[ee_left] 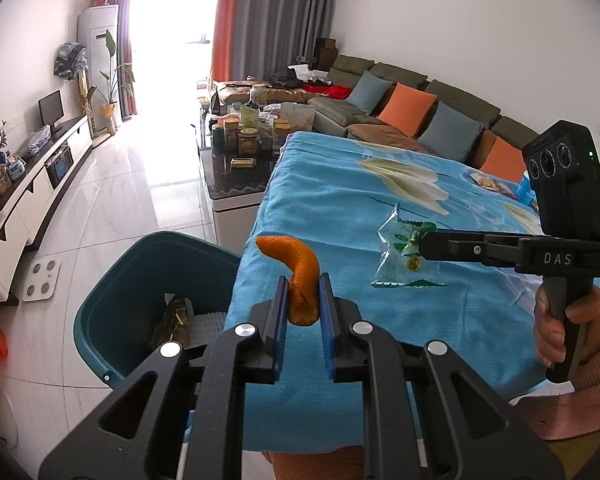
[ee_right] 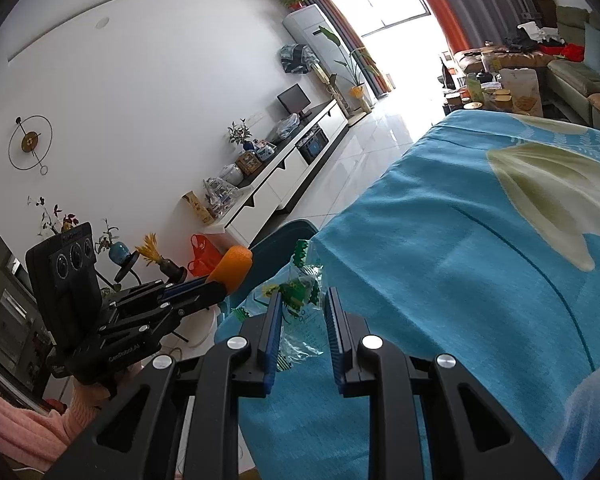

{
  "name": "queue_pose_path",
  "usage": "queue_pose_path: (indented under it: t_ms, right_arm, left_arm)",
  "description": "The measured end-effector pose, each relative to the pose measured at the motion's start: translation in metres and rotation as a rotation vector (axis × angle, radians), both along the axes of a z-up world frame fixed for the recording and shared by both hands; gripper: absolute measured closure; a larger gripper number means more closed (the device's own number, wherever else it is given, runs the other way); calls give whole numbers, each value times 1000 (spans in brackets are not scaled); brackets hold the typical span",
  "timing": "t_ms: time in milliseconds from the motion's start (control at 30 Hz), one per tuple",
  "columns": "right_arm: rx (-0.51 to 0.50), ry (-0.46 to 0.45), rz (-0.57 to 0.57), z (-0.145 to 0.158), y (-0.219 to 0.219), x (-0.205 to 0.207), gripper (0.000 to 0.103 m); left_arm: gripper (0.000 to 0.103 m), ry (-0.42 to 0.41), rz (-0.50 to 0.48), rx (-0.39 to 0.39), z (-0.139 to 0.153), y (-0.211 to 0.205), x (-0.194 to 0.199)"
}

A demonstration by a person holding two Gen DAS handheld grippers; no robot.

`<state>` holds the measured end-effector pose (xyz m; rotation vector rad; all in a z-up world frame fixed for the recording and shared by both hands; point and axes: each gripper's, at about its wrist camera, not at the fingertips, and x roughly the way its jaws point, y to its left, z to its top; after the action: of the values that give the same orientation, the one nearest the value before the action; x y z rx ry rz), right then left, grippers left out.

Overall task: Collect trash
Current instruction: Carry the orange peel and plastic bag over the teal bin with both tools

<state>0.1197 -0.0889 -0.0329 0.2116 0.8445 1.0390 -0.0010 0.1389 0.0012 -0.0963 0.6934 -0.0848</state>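
I am in a bright living room with a glossy white tiled floor. My landmark is a table draped in a soft blue cloth printed with pale leaf shapes. Beyond its far edge runs a long sofa with five cushions that I can count, three orange and two grey-blue. Just beside the cloth's near left corner, on the floor, stands one smooth teal plastic bin with some trash inside.

My left gripper pinches one curved, pebbly orange peel between its blue ribbed pads, at the cloth's edge next to the bin. My right gripper has its fingers closed around one crinkled clear-and-green wrapper lying on the cloth near that same edge.
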Motion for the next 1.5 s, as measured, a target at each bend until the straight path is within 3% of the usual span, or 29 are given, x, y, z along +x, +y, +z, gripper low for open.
queue_pose_path:
  t_ms: [1500]
  right_arm:
    - [-18,-6,85,7,62,4,83]
  left_arm:
    - [88,3,106,-1,-6,38,-1]
